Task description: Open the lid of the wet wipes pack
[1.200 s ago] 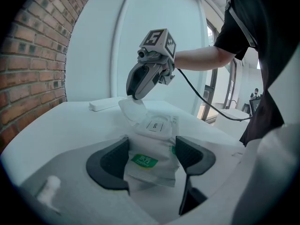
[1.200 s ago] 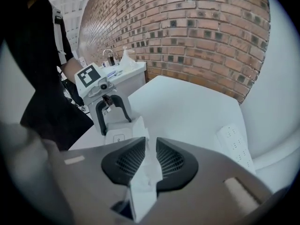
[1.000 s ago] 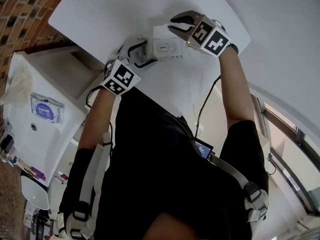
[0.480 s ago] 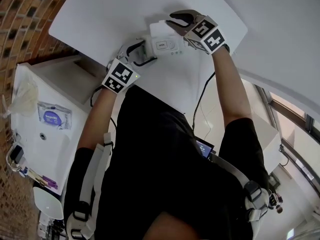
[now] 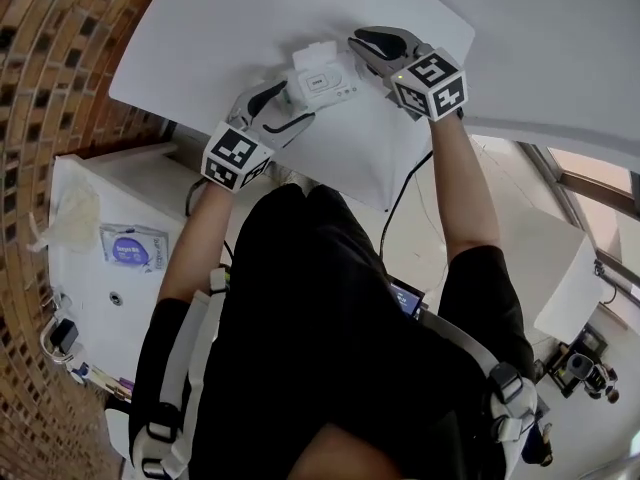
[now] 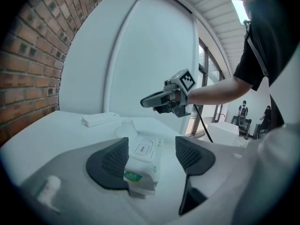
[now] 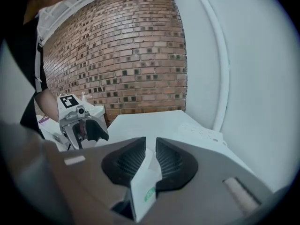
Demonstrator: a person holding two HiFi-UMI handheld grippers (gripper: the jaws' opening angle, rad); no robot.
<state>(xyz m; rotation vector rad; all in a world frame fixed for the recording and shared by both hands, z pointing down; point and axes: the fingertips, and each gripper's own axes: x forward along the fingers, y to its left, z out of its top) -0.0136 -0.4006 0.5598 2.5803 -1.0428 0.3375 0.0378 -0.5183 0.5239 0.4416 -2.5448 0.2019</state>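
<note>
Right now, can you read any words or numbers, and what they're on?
Nothing reads clearly.
Lid label on the wet wipes pack: too blurred.
Green sticker on that pack: too small.
Green mark on the white piece in the right gripper: too small.
Purple-labelled packet: too blurred.
Marker cubes: patterns, no words.

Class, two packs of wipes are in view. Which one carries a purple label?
The purple-labelled pack lies flat on the white cabinet at the head view's left edge. The other, the wet wipes pack, is white with a small green mark.
</note>
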